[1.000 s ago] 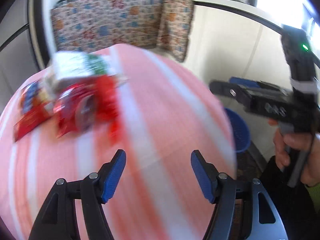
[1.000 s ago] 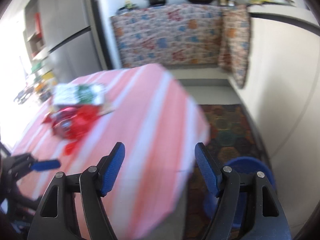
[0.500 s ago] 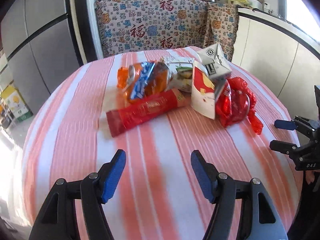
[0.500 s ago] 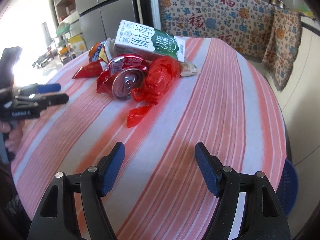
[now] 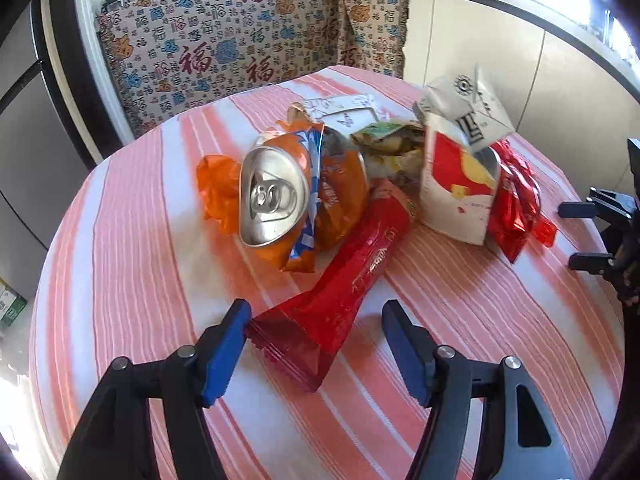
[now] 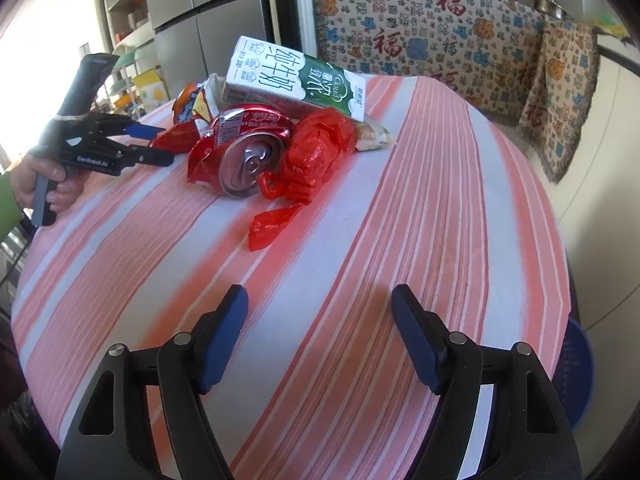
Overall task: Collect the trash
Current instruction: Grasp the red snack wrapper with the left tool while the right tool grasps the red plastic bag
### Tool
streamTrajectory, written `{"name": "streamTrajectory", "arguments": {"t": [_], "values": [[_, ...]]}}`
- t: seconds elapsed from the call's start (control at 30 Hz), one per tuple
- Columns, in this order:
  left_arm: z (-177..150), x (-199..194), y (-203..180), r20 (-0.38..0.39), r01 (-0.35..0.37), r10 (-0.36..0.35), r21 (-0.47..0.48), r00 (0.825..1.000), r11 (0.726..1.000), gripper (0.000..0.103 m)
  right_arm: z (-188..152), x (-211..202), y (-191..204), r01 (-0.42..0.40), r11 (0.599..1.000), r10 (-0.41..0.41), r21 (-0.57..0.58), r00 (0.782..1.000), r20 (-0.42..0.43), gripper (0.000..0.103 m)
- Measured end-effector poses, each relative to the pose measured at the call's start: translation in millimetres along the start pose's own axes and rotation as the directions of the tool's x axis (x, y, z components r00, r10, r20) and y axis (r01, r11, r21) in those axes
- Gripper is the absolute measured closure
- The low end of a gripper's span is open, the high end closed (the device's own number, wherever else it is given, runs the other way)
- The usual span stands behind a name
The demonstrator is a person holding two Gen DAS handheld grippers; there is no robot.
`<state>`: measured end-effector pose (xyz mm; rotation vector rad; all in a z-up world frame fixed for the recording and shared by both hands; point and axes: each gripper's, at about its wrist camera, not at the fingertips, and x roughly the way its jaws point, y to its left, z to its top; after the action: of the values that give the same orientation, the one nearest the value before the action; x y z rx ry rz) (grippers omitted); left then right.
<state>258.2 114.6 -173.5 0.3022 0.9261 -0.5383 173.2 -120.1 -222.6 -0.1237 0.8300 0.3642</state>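
Note:
A heap of trash lies on the round table with a pink striped cloth [image 5: 132, 240]. In the left wrist view I see a long red wrapper [image 5: 344, 288], a crushed orange can [image 5: 276, 196], a milk carton [image 5: 460, 168] and red cellophane [image 5: 516, 204]. My left gripper [image 5: 316, 320] is open, its jaws either side of the red wrapper's near end. In the right wrist view the carton [image 6: 296, 76], a crushed red can [image 6: 244, 156] and the red cellophane [image 6: 316, 152] lie ahead. My right gripper [image 6: 320, 316] is open and empty over bare cloth.
A blue bin [image 6: 576, 368] stands on the floor past the table's right edge. A patterned cloth [image 5: 240, 40] covers the counter behind. A fridge [image 6: 216, 28] stands at the back left. Each gripper shows in the other's view: the left gripper [image 6: 150, 144], the right gripper [image 5: 580, 236].
My left gripper has moved forward to the heap, so the red wrapper's end now lies between its jaws. My right gripper has barely moved. Both stay open.

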Motion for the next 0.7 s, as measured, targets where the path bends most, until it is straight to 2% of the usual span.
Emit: {"name": "streamTrajectory", "arguments": {"t": [0.03, 0.13, 0.33, 0.37, 0.43, 0.47, 0.5, 0.57, 0.7], "values": [[-6, -3, -5, -0.007, 0.012, -0.012, 0.004, 1.000, 1.000, 0.056, 0, 0, 0, -0.001, 1.000, 0.001, 0.001, 1.000, 0.001, 0.027], [-18, -15, -17, 0.007, 0.024, -0.024, -0.023, 1.000, 0.999, 0.068, 1, 0, 0, -0.003, 1.000, 0.003, 0.001, 1.000, 0.001, 0.027], [-58, -42, -55, 0.015, 0.021, -0.020, -0.104, 1.000, 0.994, 0.069, -1, -3, -2, -0.006, 1.000, 0.006, 0.000, 1.000, 0.000, 0.027], [-63, -47, -62, 0.011, 0.016, -0.014, -0.121, 1.000, 0.993, 0.066, -2, -4, -2, -0.007, 1.000, 0.007, -0.001, 1.000, -0.001, 0.027], [-68, -52, -74, 0.011, 0.024, -0.023, -0.146, 1.000, 0.989, 0.049, -2, -4, -2, -0.008, 1.000, 0.008, -0.001, 1.000, 0.000, 0.027], [-71, -54, -80, 0.014, 0.040, -0.039, -0.155, 0.999, 0.987, 0.035, -2, -4, -2, -0.009, 1.000, 0.009, -0.002, 1.000, 0.000, 0.027], [-71, -55, -85, 0.023, 0.056, -0.053, -0.156, 0.998, 0.986, 0.029, -3, -5, -2, -0.009, 1.000, 0.009, -0.003, 1.000, 0.000, 0.027], [-69, -53, -91, 0.030, 0.065, -0.061, -0.139, 0.998, 0.988, 0.029, -3, -5, -2, -0.010, 1.000, 0.010, -0.002, 1.000, -0.001, 0.027], [-45, -35, -90, 0.019, -0.043, 0.044, -0.059, 0.999, 0.997, 0.029, -3, -6, -5, -0.024, 1.000, 0.024, 0.016, 1.000, -0.002, 0.027]]}}
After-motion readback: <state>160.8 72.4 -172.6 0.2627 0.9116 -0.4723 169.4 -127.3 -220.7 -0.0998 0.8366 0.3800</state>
